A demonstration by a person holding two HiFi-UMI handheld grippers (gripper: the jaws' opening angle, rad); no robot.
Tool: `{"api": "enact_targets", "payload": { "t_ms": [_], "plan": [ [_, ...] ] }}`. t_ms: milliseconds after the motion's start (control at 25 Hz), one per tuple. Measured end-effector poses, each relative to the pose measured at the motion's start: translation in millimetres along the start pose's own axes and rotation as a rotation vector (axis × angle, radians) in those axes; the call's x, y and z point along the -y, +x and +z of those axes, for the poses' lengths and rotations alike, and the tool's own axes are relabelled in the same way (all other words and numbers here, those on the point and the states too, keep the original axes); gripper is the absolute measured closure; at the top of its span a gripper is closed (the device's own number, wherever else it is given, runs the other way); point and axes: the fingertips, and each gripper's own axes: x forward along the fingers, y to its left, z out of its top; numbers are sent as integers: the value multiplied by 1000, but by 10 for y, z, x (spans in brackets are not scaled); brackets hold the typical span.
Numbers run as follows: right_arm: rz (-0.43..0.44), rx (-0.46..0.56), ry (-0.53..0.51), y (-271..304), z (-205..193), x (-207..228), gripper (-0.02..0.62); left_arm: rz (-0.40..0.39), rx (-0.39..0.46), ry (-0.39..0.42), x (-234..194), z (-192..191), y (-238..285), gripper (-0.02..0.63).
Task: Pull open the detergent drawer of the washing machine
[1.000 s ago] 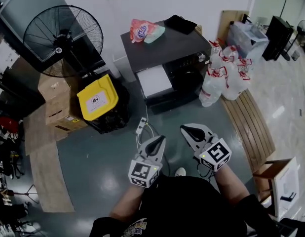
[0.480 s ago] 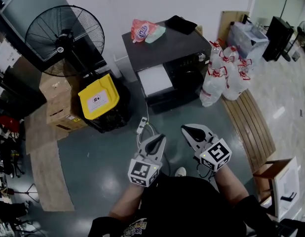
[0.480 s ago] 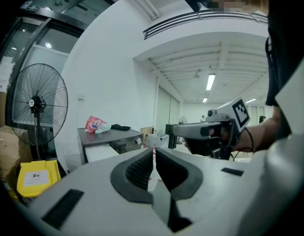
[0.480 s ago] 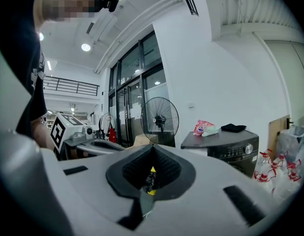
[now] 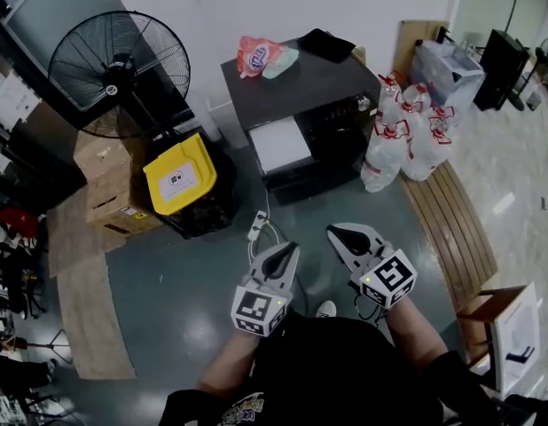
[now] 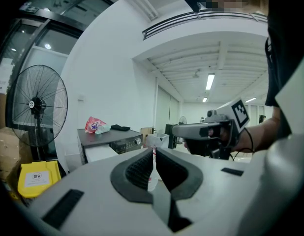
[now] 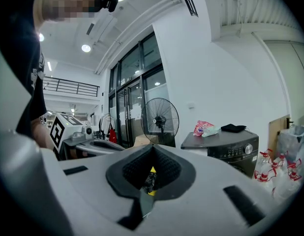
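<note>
By the far wall, the washing machine (image 5: 301,87) is seen between the fan (image 5: 119,60) and the bottles (image 5: 403,145). The left gripper (image 5: 285,248) and right gripper (image 5: 333,232) are held closed and empty, well apart from it.

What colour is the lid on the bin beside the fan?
Yellow. The bin lid shows best in the head view.

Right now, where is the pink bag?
In the head view, the pink bag lies on top of the dark washing machine, at its far left corner, to the right of the big black fan.
</note>
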Motion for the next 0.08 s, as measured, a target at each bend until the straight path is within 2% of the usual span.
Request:
{"api": "enact_targets", "payload": {
  "t_ms": [80],
  "plan": [
    [0,1,-1,5,3,4,592,1,1,1,-1,7,5,588]
  ]
}}
